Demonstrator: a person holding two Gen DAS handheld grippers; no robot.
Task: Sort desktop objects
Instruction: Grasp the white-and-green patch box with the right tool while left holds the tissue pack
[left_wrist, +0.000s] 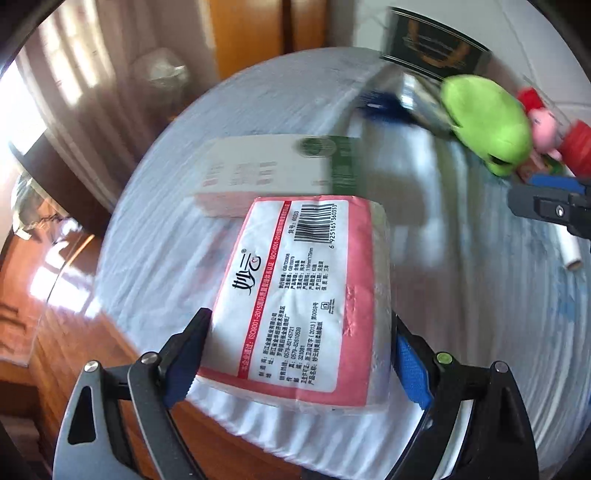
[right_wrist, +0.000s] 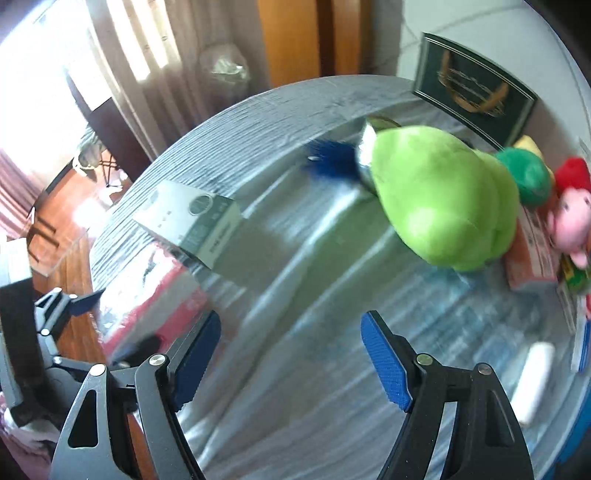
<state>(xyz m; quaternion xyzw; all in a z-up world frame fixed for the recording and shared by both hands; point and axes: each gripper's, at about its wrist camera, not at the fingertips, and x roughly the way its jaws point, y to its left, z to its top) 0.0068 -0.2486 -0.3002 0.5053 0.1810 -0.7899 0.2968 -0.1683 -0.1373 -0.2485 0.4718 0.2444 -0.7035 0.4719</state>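
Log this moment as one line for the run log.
left hand-held gripper: astride pink-and-white tissue pack, grip unclear | right hand-held gripper: open, empty, over table | green plush toy: untouched

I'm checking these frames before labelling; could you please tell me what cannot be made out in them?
- Left wrist view: whether the left gripper presses the tissue pack; its fingers flank it, contact unclear.
- Left wrist view: print on the white box, motion-blurred.
- Right wrist view: the blue fuzzy thing, blurred and partly behind the green plush.
- Right wrist view: the pink doll, cut by the image edge.
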